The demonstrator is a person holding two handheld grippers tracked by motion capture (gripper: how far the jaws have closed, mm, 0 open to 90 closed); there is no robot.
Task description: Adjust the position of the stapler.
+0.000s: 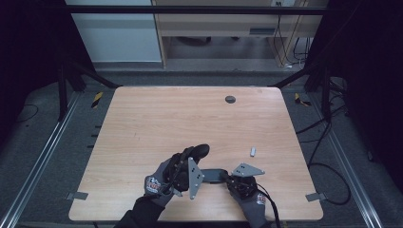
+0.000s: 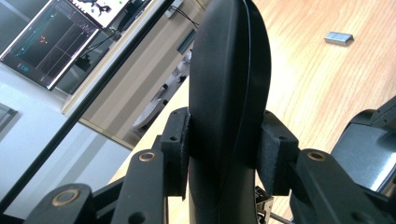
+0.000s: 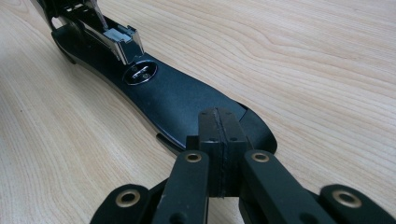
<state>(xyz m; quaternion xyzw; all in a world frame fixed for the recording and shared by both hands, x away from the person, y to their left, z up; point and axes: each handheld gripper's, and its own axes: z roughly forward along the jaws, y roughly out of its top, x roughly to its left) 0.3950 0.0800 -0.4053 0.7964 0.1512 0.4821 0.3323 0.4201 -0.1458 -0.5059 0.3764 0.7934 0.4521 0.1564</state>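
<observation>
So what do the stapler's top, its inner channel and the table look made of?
Stapler top: likely matte black plastic, smooth with a moulded seam. Channel: bright metal, shiny and reflective. Table: light wood or laminate, with visible grain.

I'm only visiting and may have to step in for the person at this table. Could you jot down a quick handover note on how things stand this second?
Left gripper: shut on the stapler's black top arm, swung up off the base.
Right gripper: jaws pressed together, resting on the front end of the stapler base, pinning it to the wooden table.
Stapler: opened, its metal staple channel exposed.
A small strip of staples lies loose on the table, right of the grippers.
Done: stapler opened. Probably left: load the strip, then close it.
</observation>
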